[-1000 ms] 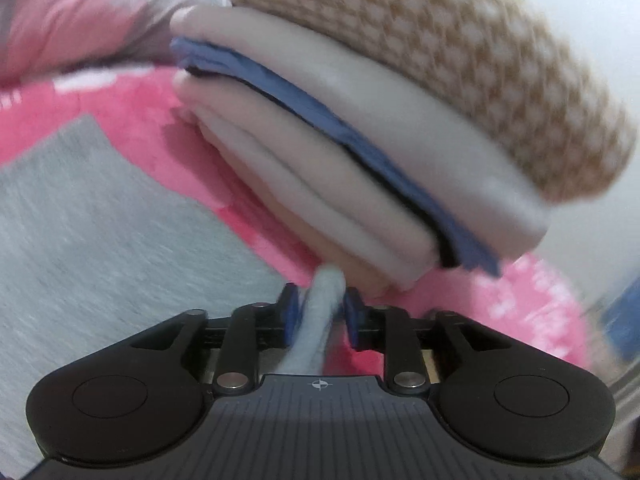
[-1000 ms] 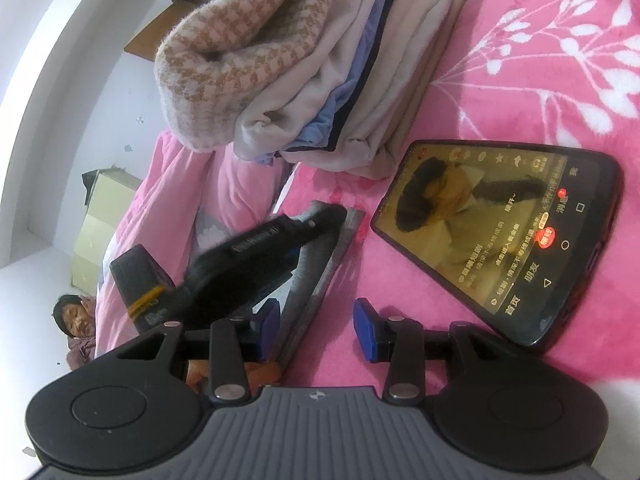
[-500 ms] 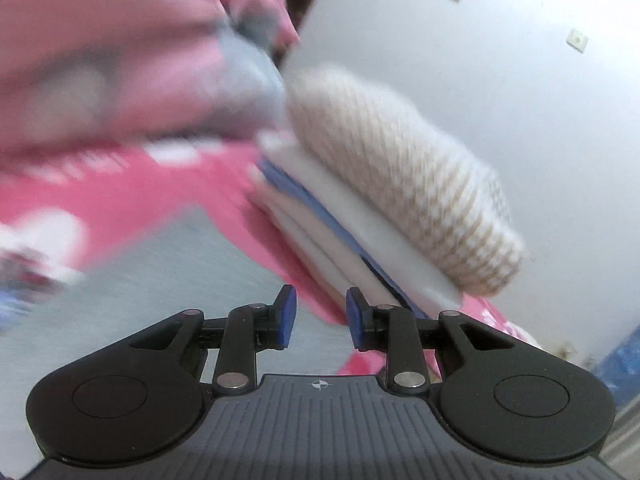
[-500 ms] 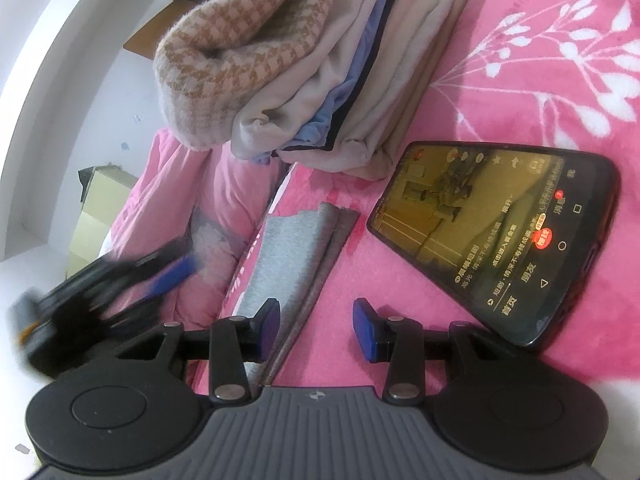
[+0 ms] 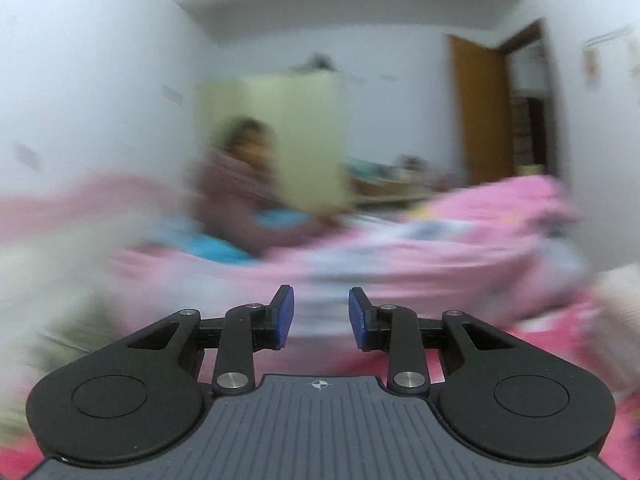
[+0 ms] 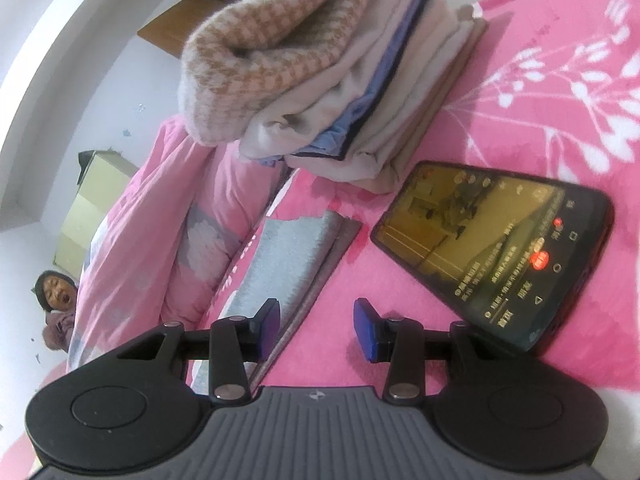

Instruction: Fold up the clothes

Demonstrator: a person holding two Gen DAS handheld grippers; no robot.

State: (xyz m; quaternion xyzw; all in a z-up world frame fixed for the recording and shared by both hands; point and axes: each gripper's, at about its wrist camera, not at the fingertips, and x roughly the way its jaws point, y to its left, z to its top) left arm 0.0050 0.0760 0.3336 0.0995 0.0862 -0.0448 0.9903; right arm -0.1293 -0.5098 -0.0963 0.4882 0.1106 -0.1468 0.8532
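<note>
A folded grey garment (image 6: pixel 288 264) lies flat on the pink floral blanket (image 6: pixel 540 92), just ahead of my right gripper (image 6: pixel 316 328), which is open and empty above the garment's near end. Behind it stands a stack of folded clothes (image 6: pixel 344 80), beige and blue layers topped by a tan checked knit. My left gripper (image 5: pixel 320 316) is open with nothing between its fingers. It is raised and points across the room over a pink quilt (image 5: pixel 440 248); its view is badly blurred and shows no grey garment.
A phone (image 6: pixel 492 248) with a lit screen lies on the blanket right of the grey garment, close to my right fingers. A person (image 6: pixel 54 300) sits beyond the bunched pink quilt (image 6: pixel 152 216). A wooden door (image 5: pixel 480 108) and a pale cabinet (image 5: pixel 276 140) stand at the far wall.
My left gripper let go of the grey garment's corner, opened, and swung up and away from the stack to face the room. The right gripper stayed put and open.
</note>
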